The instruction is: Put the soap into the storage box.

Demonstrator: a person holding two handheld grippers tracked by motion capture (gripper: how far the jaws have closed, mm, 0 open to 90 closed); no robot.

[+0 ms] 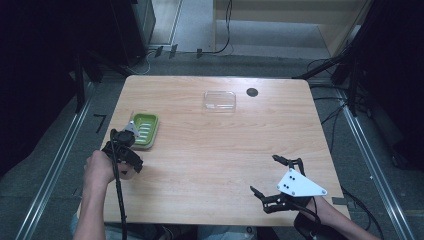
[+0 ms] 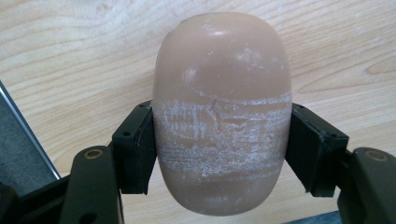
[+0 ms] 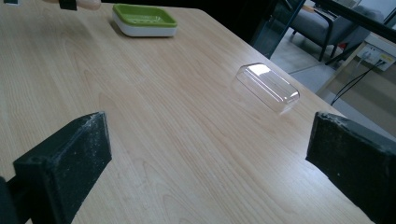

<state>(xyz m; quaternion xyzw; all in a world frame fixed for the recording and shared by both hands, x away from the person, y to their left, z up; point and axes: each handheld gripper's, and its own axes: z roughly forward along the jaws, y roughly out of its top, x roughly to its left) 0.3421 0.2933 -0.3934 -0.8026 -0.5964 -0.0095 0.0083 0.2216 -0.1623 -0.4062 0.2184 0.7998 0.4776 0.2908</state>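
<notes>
Between the left gripper's (image 2: 222, 154) black jaws sits a tan soap bar (image 2: 222, 112), clamped at both sides above the table (image 1: 210, 150), just beside the green soap dish (image 1: 143, 130). Right gripper (image 1: 274, 175) hovers wide open, holding nothing, well short of the clear lid (image 3: 267, 87).

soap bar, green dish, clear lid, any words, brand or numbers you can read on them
None can be read. The tan oval soap bar bears only whitish scuffs, no stamp. The green and white plastic soap dish and the clear plastic lid are plain.
</notes>
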